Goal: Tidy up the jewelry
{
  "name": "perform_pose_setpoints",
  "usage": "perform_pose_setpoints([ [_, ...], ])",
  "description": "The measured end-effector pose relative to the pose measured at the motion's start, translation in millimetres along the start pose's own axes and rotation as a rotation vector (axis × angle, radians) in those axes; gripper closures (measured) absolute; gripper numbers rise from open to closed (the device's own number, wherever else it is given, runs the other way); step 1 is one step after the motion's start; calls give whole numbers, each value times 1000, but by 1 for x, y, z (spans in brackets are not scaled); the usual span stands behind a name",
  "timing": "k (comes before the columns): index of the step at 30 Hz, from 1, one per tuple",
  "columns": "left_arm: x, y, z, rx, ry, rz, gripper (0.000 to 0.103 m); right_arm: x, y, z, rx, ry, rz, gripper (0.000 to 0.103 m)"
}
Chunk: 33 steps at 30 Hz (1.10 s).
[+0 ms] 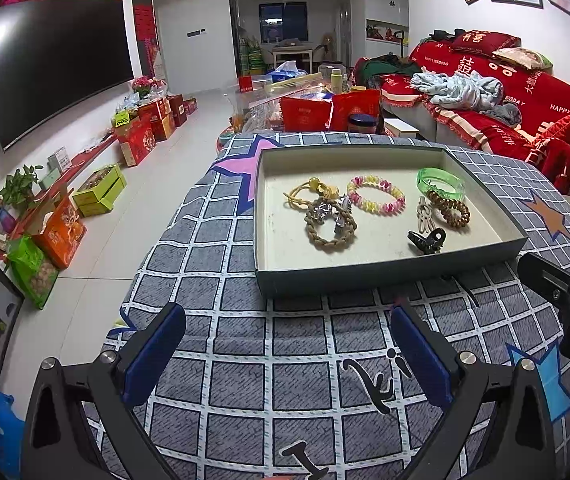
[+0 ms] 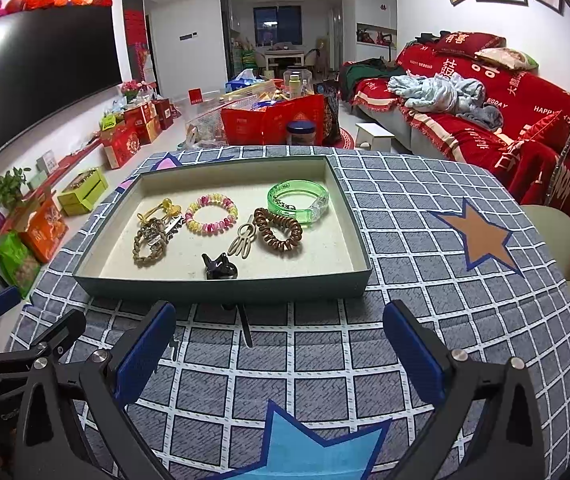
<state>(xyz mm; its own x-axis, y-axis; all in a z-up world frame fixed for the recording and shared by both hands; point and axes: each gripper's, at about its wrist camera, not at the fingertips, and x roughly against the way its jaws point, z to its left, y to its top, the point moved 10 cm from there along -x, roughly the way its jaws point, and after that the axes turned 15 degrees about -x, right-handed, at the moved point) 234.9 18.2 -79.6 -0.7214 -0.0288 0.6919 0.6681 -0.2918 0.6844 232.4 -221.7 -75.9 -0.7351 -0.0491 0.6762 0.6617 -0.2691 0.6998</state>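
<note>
A shallow grey-green tray (image 1: 365, 276) (image 2: 221, 290) sits on the checked tablecloth. In it lie a pink-yellow bead bracelet (image 1: 375, 195) (image 2: 211, 213), a green clear bangle (image 1: 441, 184) (image 2: 297, 202), a brown coil hair tie (image 1: 448, 208) (image 2: 278, 230), a braided tan ring (image 1: 329, 226) (image 2: 148, 245), a yellow hair tie (image 1: 309, 192) (image 2: 157, 210), a beige clip (image 1: 425, 216) (image 2: 241, 242) and a black claw clip (image 1: 427, 240) (image 2: 219, 268). My left gripper (image 1: 289, 320) and right gripper (image 2: 279, 320) are both open and empty, in front of the tray. A thin black item (image 2: 245, 324) lies just before the tray.
The right gripper's body (image 1: 565, 292) shows at the left view's right edge. A red-covered sofa (image 2: 505, 112) stands to the right. A cluttered low table (image 2: 277, 112) stands behind. A TV (image 1: 53, 68) and boxes line the left wall.
</note>
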Motion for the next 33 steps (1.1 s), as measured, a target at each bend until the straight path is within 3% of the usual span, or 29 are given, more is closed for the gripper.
perform_pose_setpoints([
  [33,0,2,-4,-9,-9,10,0,2,2,-3,-4,1,-3,0],
])
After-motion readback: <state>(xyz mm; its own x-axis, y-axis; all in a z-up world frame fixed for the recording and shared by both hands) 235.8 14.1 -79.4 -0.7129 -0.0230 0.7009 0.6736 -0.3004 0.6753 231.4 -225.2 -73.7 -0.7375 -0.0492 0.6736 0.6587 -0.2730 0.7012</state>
